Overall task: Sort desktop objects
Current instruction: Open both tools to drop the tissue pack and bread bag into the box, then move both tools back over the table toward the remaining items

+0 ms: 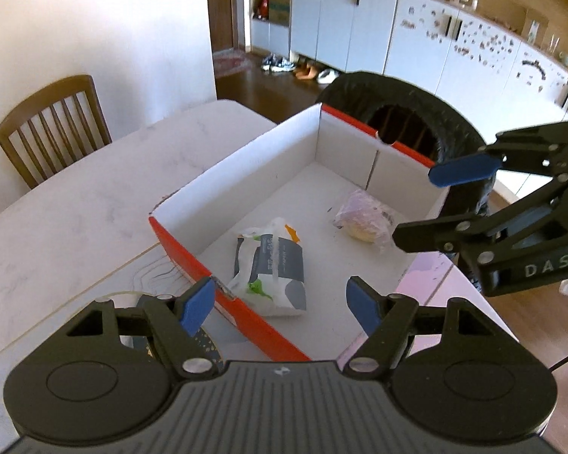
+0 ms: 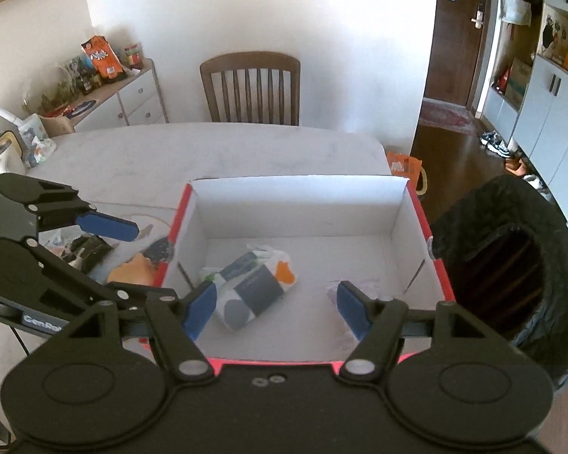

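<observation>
A red-sided cardboard box [image 1: 178,246] with a white inside stands on the pale table; it also shows in the right wrist view [image 2: 409,219]. In it lie a white and dark blue packet [image 1: 272,268] [image 2: 250,291] and a clear-wrapped bun [image 1: 363,219] [image 2: 359,287]. My left gripper [image 1: 280,302] is open and empty above the box's near-left wall. My right gripper [image 2: 274,306] is open and empty above the box's near edge, and shows in the left wrist view [image 1: 431,204] at the right wall.
A bin lined with a black bag [image 2: 511,265] [image 1: 405,113] stands right of the box. Loose items, an orange wrapper [image 2: 132,268] and a dark packet [image 2: 87,249], lie on the table left of the box. A wooden chair [image 2: 250,87] stands at the far side.
</observation>
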Action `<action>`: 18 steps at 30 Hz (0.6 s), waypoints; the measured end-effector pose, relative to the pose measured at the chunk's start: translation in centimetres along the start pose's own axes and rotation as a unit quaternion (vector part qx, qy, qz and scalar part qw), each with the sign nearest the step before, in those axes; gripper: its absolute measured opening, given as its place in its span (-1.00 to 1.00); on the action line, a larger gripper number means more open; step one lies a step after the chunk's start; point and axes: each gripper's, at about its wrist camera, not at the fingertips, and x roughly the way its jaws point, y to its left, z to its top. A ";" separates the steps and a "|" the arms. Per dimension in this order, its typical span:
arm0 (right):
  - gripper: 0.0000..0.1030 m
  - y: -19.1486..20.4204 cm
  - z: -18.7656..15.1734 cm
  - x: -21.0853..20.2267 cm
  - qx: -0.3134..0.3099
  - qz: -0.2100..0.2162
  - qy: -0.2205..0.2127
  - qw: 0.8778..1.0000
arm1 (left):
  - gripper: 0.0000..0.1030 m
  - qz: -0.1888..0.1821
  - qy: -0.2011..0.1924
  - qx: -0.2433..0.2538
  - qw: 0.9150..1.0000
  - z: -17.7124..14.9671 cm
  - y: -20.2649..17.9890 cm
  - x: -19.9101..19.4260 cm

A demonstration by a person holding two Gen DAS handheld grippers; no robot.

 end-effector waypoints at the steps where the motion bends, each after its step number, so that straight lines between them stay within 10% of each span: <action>1: 0.37 0.4 -0.2 -0.2 0.003 0.000 -0.002 1.000 | 0.47 -0.002 -0.004 -0.001 1.000 -0.2 0.1 -0.4; 18: 0.45 9.0 -3.4 -1.8 0.006 -0.013 -0.026 1.000 | 0.47 -0.005 -0.048 -0.007 0.999 -6.7 3.8 -6.8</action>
